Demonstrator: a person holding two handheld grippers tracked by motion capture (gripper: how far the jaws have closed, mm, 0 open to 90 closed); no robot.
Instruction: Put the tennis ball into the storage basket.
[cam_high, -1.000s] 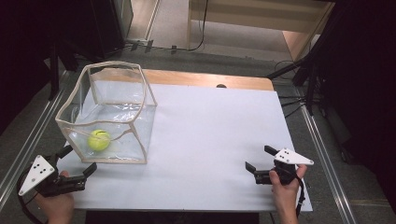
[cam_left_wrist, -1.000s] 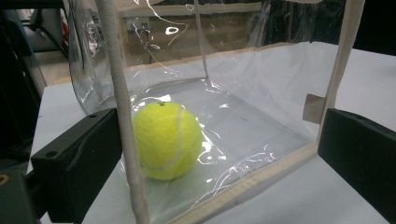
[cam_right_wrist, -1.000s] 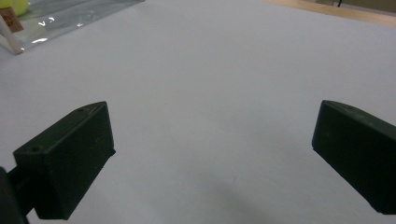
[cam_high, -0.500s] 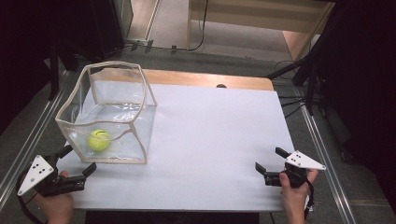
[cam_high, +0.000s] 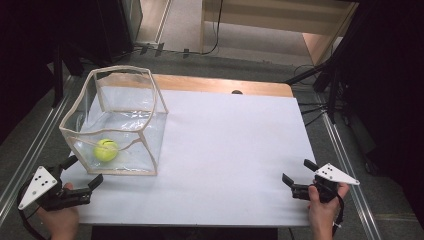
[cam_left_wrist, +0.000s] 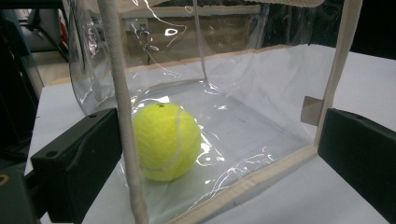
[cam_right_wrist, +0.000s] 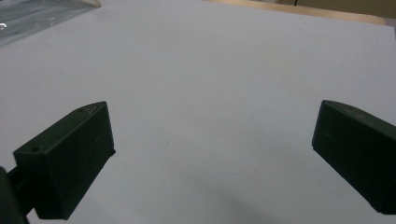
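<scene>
A clear plastic bag with cream fabric edging (cam_high: 150, 112) stands open-topped on the left of the white table (cam_high: 235, 145). A yellow-green tennis ball (cam_high: 106, 149) lies inside it near the front-left corner. My left gripper (cam_high: 82, 171) is open just in front of that corner, outside the bag. In the left gripper view the tennis ball (cam_left_wrist: 166, 140) sits behind the bag's wall (cam_left_wrist: 261, 93), between the spread jaws of the left gripper (cam_left_wrist: 219, 163). My right gripper (cam_high: 297, 172) is open at the table's front right, and the right gripper (cam_right_wrist: 210, 158) holds nothing over bare tabletop.
A wooden strip (cam_high: 225, 85) runs along the table's far edge, with a dark spot (cam_high: 236, 92) on it. Metal rails (cam_high: 345, 160) flank both sides. Cables and stands lie on the floor behind. A corner of the bag (cam_right_wrist: 42, 11) shows far off.
My right gripper has drawn back toward the front right corner of the table. The left gripper, bag and ball have stayed put.
</scene>
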